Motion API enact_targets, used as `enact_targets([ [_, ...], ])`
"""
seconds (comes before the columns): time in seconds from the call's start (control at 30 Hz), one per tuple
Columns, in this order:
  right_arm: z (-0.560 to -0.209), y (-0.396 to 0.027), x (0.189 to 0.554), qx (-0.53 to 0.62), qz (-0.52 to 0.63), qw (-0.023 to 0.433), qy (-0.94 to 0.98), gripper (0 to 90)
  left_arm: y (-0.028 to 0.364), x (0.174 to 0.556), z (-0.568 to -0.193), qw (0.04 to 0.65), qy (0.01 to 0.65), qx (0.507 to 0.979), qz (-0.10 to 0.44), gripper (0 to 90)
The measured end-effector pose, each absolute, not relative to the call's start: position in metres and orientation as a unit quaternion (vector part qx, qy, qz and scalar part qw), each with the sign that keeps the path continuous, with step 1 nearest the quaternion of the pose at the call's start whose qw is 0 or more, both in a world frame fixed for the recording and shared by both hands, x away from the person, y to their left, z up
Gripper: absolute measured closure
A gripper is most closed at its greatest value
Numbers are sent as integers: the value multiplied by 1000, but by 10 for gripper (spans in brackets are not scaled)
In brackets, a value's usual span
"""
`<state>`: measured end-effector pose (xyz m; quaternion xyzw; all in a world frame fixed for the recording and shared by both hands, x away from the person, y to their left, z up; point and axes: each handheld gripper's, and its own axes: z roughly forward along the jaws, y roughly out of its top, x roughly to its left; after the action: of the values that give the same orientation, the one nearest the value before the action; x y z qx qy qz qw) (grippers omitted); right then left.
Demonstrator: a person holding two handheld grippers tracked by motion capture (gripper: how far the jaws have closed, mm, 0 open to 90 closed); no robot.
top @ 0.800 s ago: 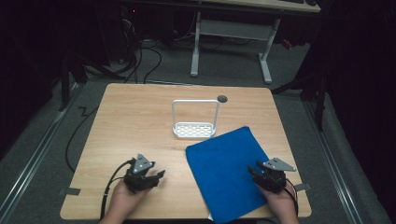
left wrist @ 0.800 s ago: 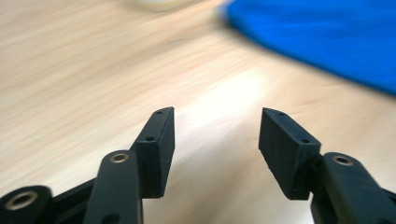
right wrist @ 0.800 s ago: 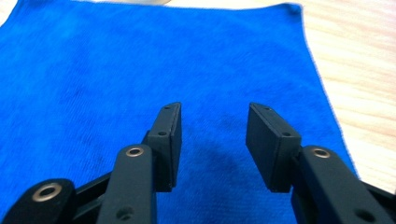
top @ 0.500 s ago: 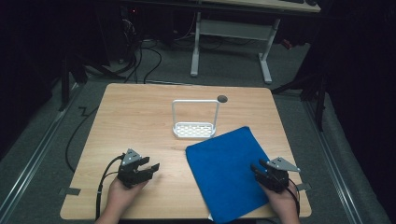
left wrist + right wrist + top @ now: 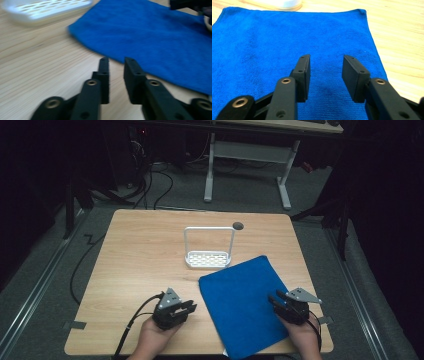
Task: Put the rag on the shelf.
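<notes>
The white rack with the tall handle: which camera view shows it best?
The high view: the white rack appears whole there, handle and perforated base. The left gripper view catches part of its base, blurred; the right gripper view, a sliver at the top edge.

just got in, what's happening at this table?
A person holds a gripper in each hand at a wooden table. A blue towel lies flat, next to a white rack. The left gripper sits over bare wood beside the towel's edge; the right gripper is over the towel's right side. Both have their jaws apart and hold nothing.
</notes>
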<state>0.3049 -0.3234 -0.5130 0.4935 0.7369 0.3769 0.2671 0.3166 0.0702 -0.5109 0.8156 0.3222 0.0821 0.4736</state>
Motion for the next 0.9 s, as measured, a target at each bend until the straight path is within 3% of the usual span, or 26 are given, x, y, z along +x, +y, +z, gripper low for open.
enact_targets([
  [0.13,-512,-322,305,490,376,264,741,627,38,310,-511,476,295,827,55,900],
  [0.47,-511,-325,305,490,381,260,740,629,-12,296,-527,431,236,871,26,900],
  [0.9,-511,-323,305,485,382,260,742,629,3,294,-530,411,235,881,16,900],
])
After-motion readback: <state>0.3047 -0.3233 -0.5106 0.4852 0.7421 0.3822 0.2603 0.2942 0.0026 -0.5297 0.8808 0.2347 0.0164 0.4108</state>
